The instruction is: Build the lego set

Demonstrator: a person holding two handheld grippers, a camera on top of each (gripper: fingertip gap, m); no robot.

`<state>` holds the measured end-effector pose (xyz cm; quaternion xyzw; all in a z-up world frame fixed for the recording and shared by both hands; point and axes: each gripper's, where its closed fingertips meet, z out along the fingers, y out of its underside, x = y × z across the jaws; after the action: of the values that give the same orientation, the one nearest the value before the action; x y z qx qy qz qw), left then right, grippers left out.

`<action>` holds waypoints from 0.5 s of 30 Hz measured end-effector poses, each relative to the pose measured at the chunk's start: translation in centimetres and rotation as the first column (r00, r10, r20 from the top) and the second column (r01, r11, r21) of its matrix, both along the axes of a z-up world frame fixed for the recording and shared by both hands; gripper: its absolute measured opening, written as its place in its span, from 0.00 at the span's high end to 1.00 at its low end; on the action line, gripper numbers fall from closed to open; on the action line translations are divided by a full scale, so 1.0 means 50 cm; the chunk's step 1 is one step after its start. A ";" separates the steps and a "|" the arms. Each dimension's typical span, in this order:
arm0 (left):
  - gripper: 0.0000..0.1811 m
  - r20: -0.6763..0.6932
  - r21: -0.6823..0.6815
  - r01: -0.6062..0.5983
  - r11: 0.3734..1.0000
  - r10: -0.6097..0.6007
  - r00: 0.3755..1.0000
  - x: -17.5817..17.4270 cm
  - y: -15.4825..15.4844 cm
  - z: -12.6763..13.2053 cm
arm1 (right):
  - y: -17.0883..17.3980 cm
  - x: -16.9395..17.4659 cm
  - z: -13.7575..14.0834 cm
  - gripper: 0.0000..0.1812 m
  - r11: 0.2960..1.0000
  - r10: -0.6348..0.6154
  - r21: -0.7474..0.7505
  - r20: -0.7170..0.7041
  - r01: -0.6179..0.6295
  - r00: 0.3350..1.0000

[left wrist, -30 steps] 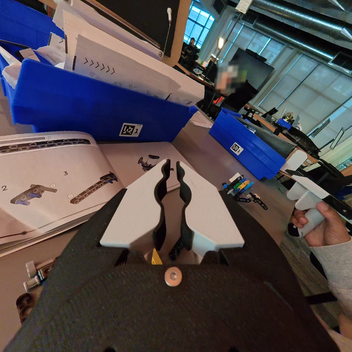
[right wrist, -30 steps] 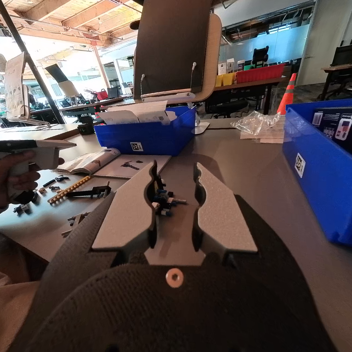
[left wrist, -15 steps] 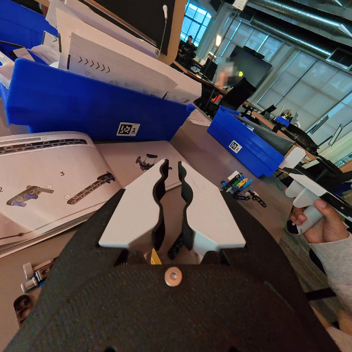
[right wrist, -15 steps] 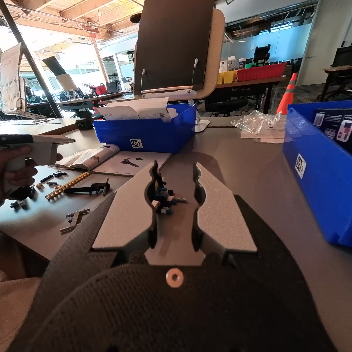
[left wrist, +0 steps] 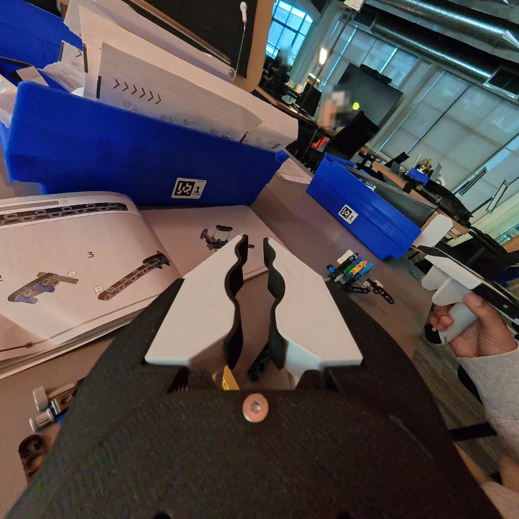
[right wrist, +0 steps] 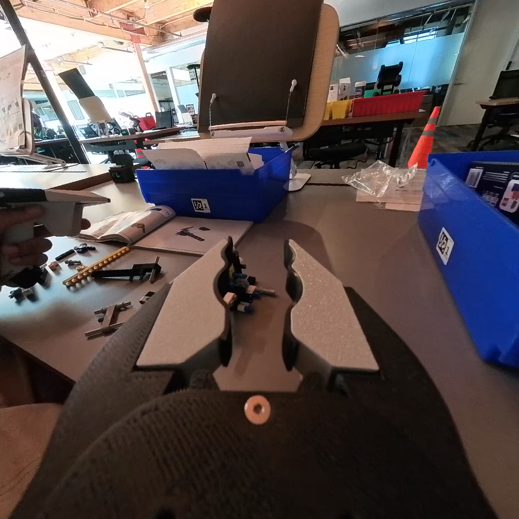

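A: What's nearest in the right wrist view?

B: The right gripper [right wrist: 258,252], matte grey fingers with wavy black inner edges on a ribbed black body, spread wide with nothing between them. Just past its tips, at 12 o'clock, the small lego assembly [right wrist: 241,289] sits on the smooth grey table [right wrist: 351,266]: a knobbly cluster of black, blue and white pieces with a pin sticking out.

A: And the left gripper [left wrist: 255,244]?

B: Its white fingers are nearly together, a narrow gap left, clamping nothing I can make out. A black beam [left wrist: 259,365] and a yellow beam [left wrist: 229,380] lie on the table under it.

A: Farther off?

B: At 10 o'clock in the right view, loose pieces, then the open instruction booklet [right wrist: 174,233]; behind it a glossy blue bin [right wrist: 219,188] stuffed with paper.
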<state>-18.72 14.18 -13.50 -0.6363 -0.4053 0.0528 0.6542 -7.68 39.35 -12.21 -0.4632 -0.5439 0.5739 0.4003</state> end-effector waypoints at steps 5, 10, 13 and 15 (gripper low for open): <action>0.96 0.011 -0.024 -0.006 1.000 0.006 1.000 -0.002 0.000 -0.010 | -0.005 -0.001 -0.004 0.81 1.000 0.002 0.021 0.008 -0.002 1.000; 0.95 0.042 -0.063 0.004 0.998 -0.002 0.999 -0.003 0.005 -0.030 | -0.013 -0.004 -0.012 0.81 0.998 0.005 0.065 0.024 -0.007 1.000; 0.94 0.051 -0.070 0.022 0.997 -0.018 0.999 0.001 0.011 -0.034 | -0.022 -0.006 -0.018 0.81 0.994 0.011 0.106 0.035 -0.014 0.999; 0.93 0.049 -0.087 0.027 0.996 -0.023 0.999 0.003 0.013 -0.038 | -0.029 -0.006 -0.021 0.81 0.990 0.015 0.138 0.040 -0.020 0.999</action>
<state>-18.59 14.84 -15.41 -0.6704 -0.4102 0.0472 0.6165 -7.98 37.92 -13.26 -0.4406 -0.5940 0.5293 0.4157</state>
